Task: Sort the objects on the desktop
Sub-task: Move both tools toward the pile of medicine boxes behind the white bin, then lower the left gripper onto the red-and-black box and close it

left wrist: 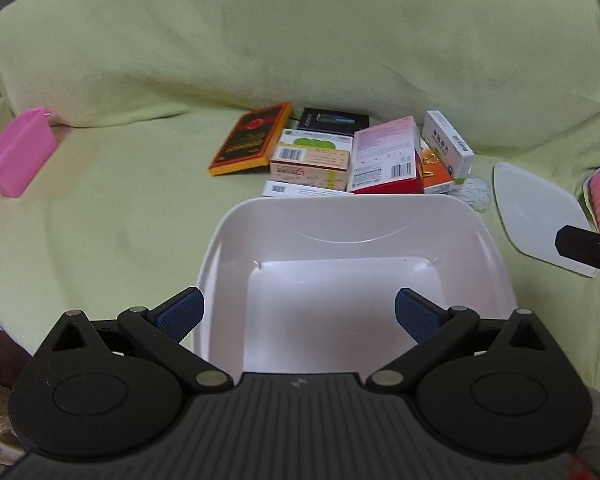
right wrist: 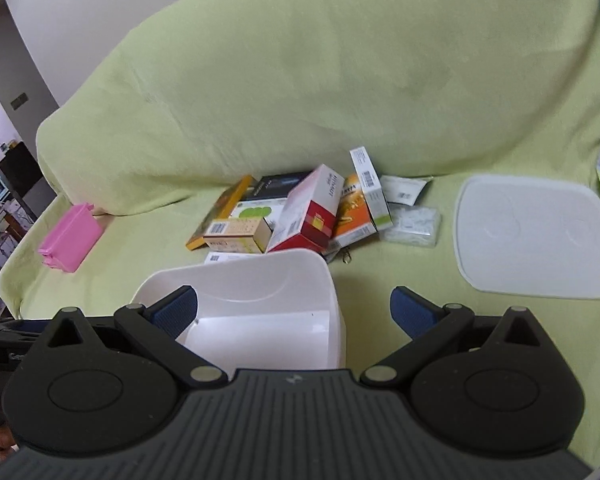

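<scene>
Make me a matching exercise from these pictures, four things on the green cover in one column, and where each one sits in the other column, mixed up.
Things:
1. white plastic bin
2. flat white plastic lid
3. pink plastic case
4. orange-edged dark book-shaped box

Places:
A. far left, alone near the backrest
B. left end of the box pile
C. nearest, in front of the box pile
D. right of the box pile, lying flat

Pairs: 1-C, 2-D, 3-A, 4-B
</scene>
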`<state>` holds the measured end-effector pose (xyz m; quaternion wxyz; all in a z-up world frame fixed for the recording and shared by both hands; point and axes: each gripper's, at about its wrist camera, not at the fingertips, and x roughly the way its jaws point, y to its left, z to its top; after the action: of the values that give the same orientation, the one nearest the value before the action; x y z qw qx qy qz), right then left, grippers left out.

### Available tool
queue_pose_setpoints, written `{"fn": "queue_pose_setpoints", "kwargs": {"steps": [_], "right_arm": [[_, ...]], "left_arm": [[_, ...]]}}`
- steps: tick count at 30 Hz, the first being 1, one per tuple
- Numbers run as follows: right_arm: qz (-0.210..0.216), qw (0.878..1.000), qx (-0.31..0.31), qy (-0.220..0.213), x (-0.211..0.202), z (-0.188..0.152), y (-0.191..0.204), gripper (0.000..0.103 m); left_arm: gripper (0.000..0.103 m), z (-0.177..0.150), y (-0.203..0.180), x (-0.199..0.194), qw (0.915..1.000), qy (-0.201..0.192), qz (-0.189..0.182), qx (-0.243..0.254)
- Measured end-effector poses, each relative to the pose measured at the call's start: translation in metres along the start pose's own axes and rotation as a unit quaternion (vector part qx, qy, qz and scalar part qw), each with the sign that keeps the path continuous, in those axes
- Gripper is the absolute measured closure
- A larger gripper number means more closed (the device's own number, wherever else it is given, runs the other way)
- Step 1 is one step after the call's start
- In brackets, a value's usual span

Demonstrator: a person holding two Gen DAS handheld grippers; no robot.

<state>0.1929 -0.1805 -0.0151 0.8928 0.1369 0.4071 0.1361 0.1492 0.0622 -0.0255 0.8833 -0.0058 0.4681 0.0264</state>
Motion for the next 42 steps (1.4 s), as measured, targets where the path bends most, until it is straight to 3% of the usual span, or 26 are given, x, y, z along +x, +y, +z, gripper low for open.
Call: {"fn": "queue_pose_setpoints", "kwargs": {"steps": [6, 18, 23, 30, 35, 42], "right_arm": [[0.003, 1.000, 0.001, -0.007, 0.012, -0.001, -0.008, 0.001], [0.003, 0.998, 0.029, 0.052, 0.057, 0.006, -0.012, 0.001], [0.006, 0.999, 0.030, 0.029, 0.062, 0.006, -0.012, 0.001], [-0.040, 0.999, 0.006, -0.031, 0.070, 0.000, -0.010, 0.001], [-0.047, 0.998, 0.008, -0.040, 0.076, -0.003, -0.009, 0.001], [-0.031, 0.999, -0.031, -0.029, 0.075, 0.010, 0.007, 0.001]], "left_arm": [[0.001, 0.008, -0.006, 0.018, 0.9997, -0.002, 0.002, 0.026], [0.001, 0.020, 0.017, 0.043, 0.9996, 0.002, -0.008, 0.027], [0.001, 0.022, 0.030, 0.050, 0.9997, -0.012, -0.007, 0.017], [0.001, 0.021, 0.048, 0.071, 0.9984, -0.055, 0.010, 0.001], [0.001, 0.021, 0.054, 0.078, 0.9987, -0.049, 0.014, -0.004], [0.001, 0.031, 0.043, 0.073, 0.9987, -0.047, -0.015, 0.015]]}}
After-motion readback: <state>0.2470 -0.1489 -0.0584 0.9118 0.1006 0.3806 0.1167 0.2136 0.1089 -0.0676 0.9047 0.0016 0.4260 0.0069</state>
